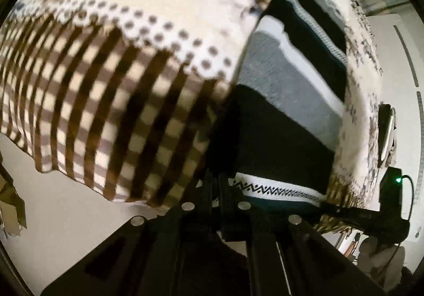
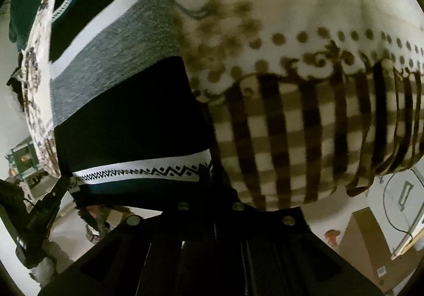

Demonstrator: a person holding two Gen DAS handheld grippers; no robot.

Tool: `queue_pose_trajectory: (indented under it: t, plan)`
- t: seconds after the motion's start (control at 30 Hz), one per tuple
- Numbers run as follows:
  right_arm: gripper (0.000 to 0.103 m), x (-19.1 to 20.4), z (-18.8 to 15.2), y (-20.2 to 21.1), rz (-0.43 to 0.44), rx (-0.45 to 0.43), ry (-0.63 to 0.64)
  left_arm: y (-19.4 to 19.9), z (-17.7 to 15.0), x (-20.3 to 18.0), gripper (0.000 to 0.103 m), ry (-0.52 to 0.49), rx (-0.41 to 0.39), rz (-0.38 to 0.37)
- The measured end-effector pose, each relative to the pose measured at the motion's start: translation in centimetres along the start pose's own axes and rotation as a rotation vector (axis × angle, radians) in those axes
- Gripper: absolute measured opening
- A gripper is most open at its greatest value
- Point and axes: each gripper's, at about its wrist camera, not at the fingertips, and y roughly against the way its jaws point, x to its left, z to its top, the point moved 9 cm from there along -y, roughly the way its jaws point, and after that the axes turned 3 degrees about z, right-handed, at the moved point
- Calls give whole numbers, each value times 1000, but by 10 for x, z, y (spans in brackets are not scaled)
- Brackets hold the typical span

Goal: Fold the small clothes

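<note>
A patterned tablecloth (image 1: 111, 78), cream with brown checks along its hem and a row of brown dots above them, drapes over the table edge. Below the tablecloth's hem, on the pale floor (image 2: 312, 219), a brown cardboard box (image 2: 365, 248) stands to the right. At the tablecloth's far right edge in the left wrist view, a small black device (image 1: 392, 190) shows a green light.

You're in a home room: patterned tablecloth (image 1: 111, 78) covers the table ahead of your fingers, cardboard box (image 2: 371, 245) on pale floor (image 1: 66, 206) below right, a charger (image 1: 392, 190) beside.
</note>
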Motion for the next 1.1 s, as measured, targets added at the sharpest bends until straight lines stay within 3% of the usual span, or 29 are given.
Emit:
queue_pose_trajectory:
  t: [0.17,0.33,0.37,0.43,0.47,0.5,0.53,0.6,0.7,0.87,0.9,0.93,1.0,1.07,1.1]
  plan:
    - [1,-1,2,-8,-31,6,10,-15,-12,9,3,4,43,4]
    - [3,1,6,-19,52,57,-19,-1,-12,25,11,48,71,-59]
    - [6,-3,9,-17,80,67,-40,2,-11,30,15,60,68,-60]
    - [22,-6,11,-18,167,83,-76,5,-9,38,34,84,62,-103]
    - [29,-7,12,-18,201,88,-82,5,-7,41,37,110,64,-132]
    - [46,-7,13,-19,232,93,-88,3,-5,42,39,133,66,-166]
    - [54,-7,14,-20,270,98,-93,1,-3,40,39,149,70,-213]
    - [55,-6,15,-27,336,127,-88,-9,-1,31,43,157,89,-272]
    - [55,-5,15,-42,384,164,-78,-30,-4,14,43,118,144,-294]
    - [55,9,19,-61,430,182,-81,-43,-7,-13,40,6,140,-214]
    - [55,10,20,-62,433,181,-86,-41,-7,-17,36,-16,125,-199]
    - [57,12,21,-63,439,179,-94,-39,-8,-19,16,-33,116,-178]
    - [57,14,21,-65,441,166,-100,-34,-10,-21,14,-58,108,-148]
    - [51,18,21,-65,432,142,-95,-27,-9,-21,13,-53,97,-140]
    - [37,20,20,-64,434,130,-90,-22,-8,-23,12,-51,92,-140]
